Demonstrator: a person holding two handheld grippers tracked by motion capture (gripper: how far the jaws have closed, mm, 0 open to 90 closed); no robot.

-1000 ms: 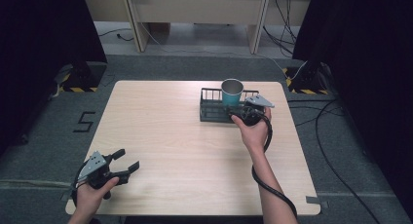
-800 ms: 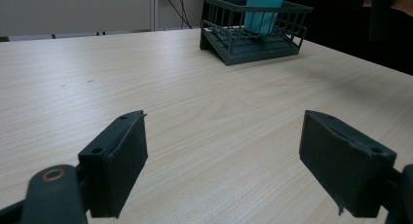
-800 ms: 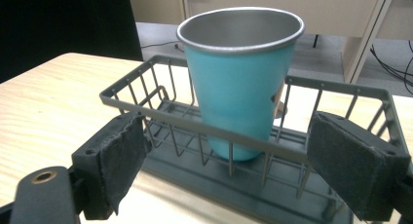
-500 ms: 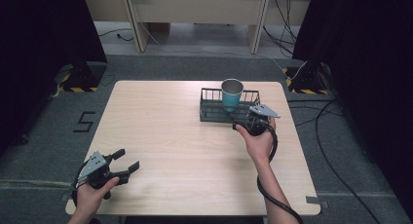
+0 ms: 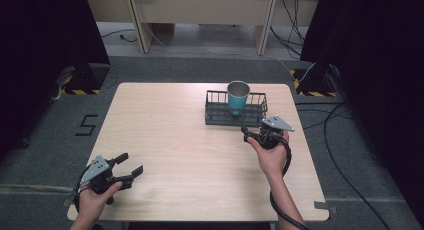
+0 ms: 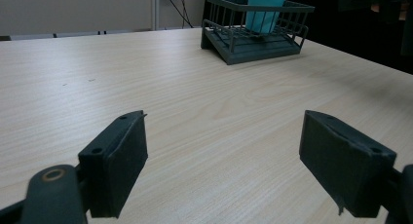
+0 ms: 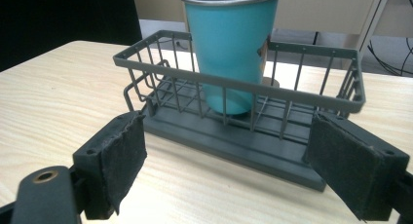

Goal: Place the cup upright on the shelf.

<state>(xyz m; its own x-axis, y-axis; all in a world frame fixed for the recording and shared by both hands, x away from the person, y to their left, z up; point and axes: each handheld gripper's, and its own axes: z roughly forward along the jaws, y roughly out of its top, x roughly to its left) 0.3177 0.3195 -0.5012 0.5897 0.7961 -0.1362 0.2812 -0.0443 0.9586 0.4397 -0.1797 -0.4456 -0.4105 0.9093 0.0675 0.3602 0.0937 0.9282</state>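
A teal metal cup (image 5: 238, 97) (image 7: 232, 48) stands upright inside a dark grey wire basket (image 5: 215, 109) (image 7: 292, 100) on the far right part of the wooden table (image 5: 175, 140). My right gripper (image 5: 251, 133) (image 7: 229, 168) is held just in front of the basket, open, with nothing between its pads. My left gripper (image 5: 127, 165) (image 6: 226, 160) rests near the table's front left corner, open and empty, pointing toward the basket (image 6: 253, 31) and the cup (image 6: 265, 9) far off.
Bare wood lies between the two grippers. Black curtains flank the table, and cables (image 5: 345, 120) run over the grey floor at the right. A floor marking "5" (image 5: 87, 125) is at the left.
My right gripper has drawn back from the basket toward the person, leaving the cup standing in it. The left gripper has stayed put.
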